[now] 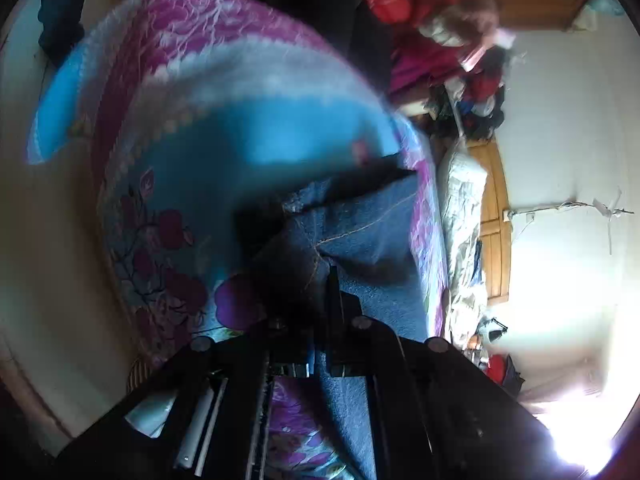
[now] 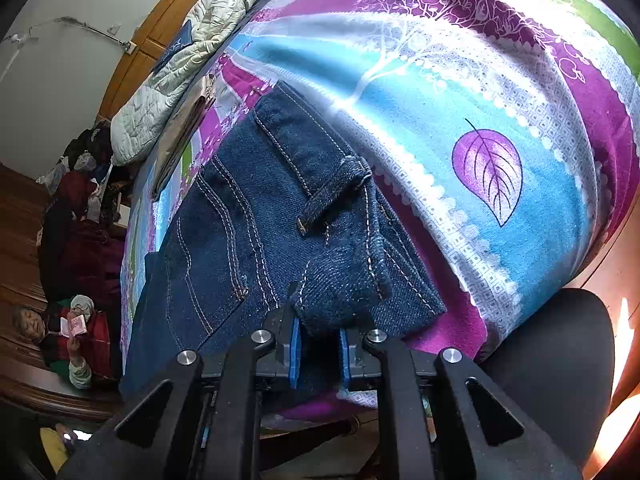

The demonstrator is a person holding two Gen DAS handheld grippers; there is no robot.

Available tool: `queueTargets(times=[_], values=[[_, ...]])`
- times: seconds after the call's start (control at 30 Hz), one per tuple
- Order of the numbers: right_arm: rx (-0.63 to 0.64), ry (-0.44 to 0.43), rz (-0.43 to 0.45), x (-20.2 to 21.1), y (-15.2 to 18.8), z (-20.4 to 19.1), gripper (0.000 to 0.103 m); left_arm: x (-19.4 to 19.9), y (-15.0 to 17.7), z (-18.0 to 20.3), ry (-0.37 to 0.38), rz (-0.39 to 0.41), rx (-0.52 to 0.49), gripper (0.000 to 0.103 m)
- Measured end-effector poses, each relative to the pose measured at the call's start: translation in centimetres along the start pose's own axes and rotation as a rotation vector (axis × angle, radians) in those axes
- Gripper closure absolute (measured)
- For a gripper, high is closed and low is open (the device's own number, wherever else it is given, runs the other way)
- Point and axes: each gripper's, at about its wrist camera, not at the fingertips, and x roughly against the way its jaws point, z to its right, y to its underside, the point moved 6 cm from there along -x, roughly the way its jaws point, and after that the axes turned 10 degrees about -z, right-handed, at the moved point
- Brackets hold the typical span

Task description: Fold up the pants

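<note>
Left wrist view: blurred by motion and tilted, so you get little fine detail.
Left claw (image 1: 320,300): your fingers sit low in the middle of the frame, drawn close together, with dark denim bunched between them; they look clamped on the cloth.
Pants (image 1: 360,224): blue jeans with tan stitching, lying right of centre on the bed and running down into the claw.
Bedsheet (image 1: 224,120): blue, purple and white floral print, filling the left and centre of the frame.
Quilt (image 1: 460,208): pale and crumpled, at the right edge of the bed against a wooden headboard (image 1: 496,216).
Person (image 1: 432,4): upper right, in red clothing, heavily blurred.

Right wrist view: sharp.
Right claw (image 2: 319,354): your two blue pads (image 2: 295,356) stand a little apart at lower centre, and a folded corner of the jeans dips between them; I cannot tell whether they press on it.
Pants (image 2: 256,208): dark denim in the centre-left of the frame, waistband and a belt loop (image 2: 334,194) uppermost, a back pocket to the left.
Bedsheet (image 2: 460,120): spreads over the upper right, with a purple leaf print (image 2: 487,170).
Person (image 2: 76,336): lower left, in red, holding something small and pink.
</note>
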Motion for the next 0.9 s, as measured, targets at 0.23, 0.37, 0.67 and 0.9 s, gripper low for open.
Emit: queueTargets(times=[0.23,0.37,0.67,0.9], values=[[0.107,-0.019,0.05,3.1,0.0,-2.6,0.086,0.2,-1.3,4.7,0.032,0.006,-0.141,0.099],[0.051,-0.004,-0.002,0.9,1.6,0.3,0.085,-2.4,-1.8,3.6,-0.178,-0.079,-0.268,0.097],[0.076,-0.008,-0.017,0.4,2.2,0.8,0.083,-2.4,-3.7,13.2,-0.048,0.011,-0.402,0.098],[0.065,-0.039,-0.015,0.1,2.0,1.0,0.083,-2.1,-3.6,5.7,-0.088,0.004,-0.274,0.097]])
